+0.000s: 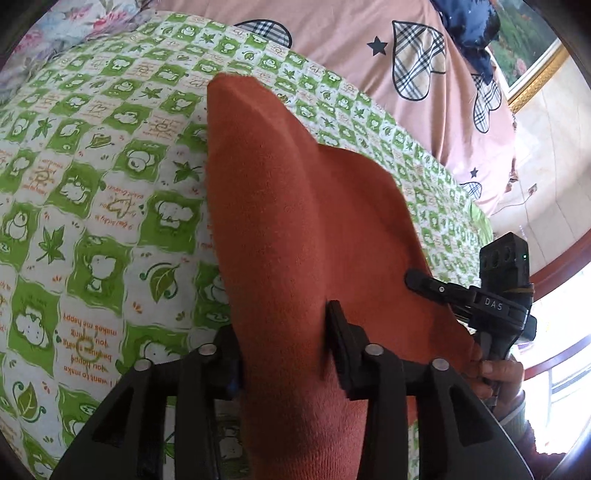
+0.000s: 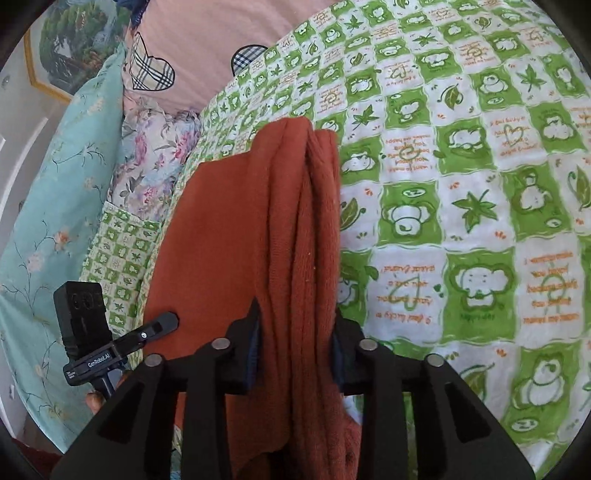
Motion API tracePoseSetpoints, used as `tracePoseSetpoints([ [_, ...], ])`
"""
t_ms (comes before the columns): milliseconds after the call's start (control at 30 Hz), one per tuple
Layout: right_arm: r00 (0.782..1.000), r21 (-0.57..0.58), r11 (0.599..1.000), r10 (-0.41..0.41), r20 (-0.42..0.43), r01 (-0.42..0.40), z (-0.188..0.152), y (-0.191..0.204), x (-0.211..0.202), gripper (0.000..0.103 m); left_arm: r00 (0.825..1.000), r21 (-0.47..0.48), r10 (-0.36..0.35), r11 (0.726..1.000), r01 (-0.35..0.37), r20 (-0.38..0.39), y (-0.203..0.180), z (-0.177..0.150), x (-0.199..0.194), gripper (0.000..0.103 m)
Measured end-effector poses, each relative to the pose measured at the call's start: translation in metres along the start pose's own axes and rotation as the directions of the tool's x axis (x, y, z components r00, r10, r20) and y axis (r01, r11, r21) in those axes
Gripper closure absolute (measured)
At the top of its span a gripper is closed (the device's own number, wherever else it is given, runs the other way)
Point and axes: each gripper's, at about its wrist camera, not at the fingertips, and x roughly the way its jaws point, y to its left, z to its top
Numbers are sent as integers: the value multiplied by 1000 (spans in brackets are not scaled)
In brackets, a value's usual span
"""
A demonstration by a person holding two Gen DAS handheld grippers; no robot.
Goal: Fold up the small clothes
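A rust-orange knitted garment point(image 1: 295, 206) hangs between both grippers over the green-and-white checked bedspread point(image 1: 92, 192). My left gripper point(image 1: 284, 332) is shut on one edge of it, the cloth bunched between the jaws. My right gripper point(image 2: 295, 332) is shut on another gathered edge of the garment point(image 2: 295, 206), which drapes in folds ahead of the fingers. The right gripper also shows in the left wrist view point(image 1: 480, 299), touching the cloth's right edge. The left gripper shows in the right wrist view point(image 2: 122, 343) at the cloth's left edge.
A pink quilt with plaid hearts point(image 1: 388, 55) lies beyond the bedspread. A teal floral pillow point(image 2: 55, 221) and a flowered pillow point(image 2: 155, 162) lie at the left. A framed picture point(image 2: 62, 51) hangs on the wall. A dark blue cloth point(image 1: 469, 26) lies on the quilt.
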Motion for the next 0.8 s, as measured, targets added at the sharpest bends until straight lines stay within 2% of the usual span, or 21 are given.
tracePoseSetpoints([
  [67, 995, -29, 998, -62, 74, 64, 6, 7, -16, 55, 1000, -4, 9, 1000, -9, 10, 1, 0, -2, 53],
  [167, 983, -53, 995, -72, 169, 82, 22, 21, -32, 55, 999, -9, 31, 999, -31, 39, 6, 0, -13, 52],
  [233, 982, -73, 993, -75, 172, 89, 34, 30, -25, 56, 996, -8, 53, 999, -53, 72, 9, 1, -20, 52],
  [333, 986, -77, 991, -97, 133, 108, 49, 34, 3, 65, 992, -25, 72, 997, -70, 101, 14, 3, -27, 52],
  [400, 989, -66, 991, -110, 101, 117, 54, 31, 19, 82, 992, -36, 71, 997, -68, 101, 15, 4, -27, 52],
  [467, 989, -79, 989, -118, 92, 125, 56, 34, 27, 90, 992, -35, 79, 997, -75, 104, 15, 3, -28, 53],
  [633, 980, -129, 988, -60, 191, 85, 49, 50, -6, 91, 990, -31, 96, 995, -93, 103, 12, 3, -25, 54],
  [733, 970, -121, 989, -54, 238, 84, 41, 47, -26, 92, 990, -15, 97, 995, -96, 102, 11, 4, -24, 54],
  [800, 970, -97, 990, -79, 231, 104, 38, 39, -24, 92, 990, -9, 96, 995, -96, 100, 9, 4, -23, 54],
])
